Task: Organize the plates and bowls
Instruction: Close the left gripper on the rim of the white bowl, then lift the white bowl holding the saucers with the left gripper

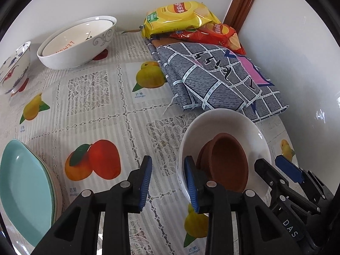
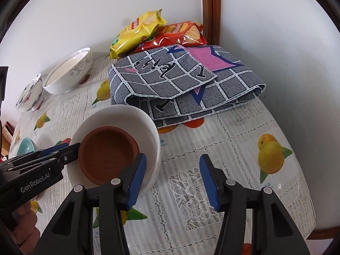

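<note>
A brown clay bowl (image 1: 225,163) (image 2: 108,153) lies inside a white bowl (image 1: 221,123) (image 2: 125,114) on the fruit-print tablecloth. My left gripper (image 1: 167,182) (image 2: 71,147) is open at the white bowl's left rim. Its right pad (image 1: 191,184) is against the wall, and tablecloth shows in the gap. My right gripper (image 2: 173,180) (image 1: 268,160) is open at the opposite rim, with one finger over the bowl and the other outside it. A stack of teal plates (image 1: 25,191) (image 2: 25,145) lies at the left. Two nested large white bowls (image 1: 78,42) (image 2: 68,72) and a blue-and-red patterned bowl (image 1: 14,65) (image 2: 29,93) stand at the back left.
A folded grey checked cloth (image 1: 212,78) (image 2: 187,85) lies just behind the white bowl. A yellow chip bag (image 1: 180,17) (image 2: 138,31) and a red chip bag (image 1: 218,34) (image 2: 176,34) sit on it against the wall. The table edge (image 2: 306,170) curves close on the right.
</note>
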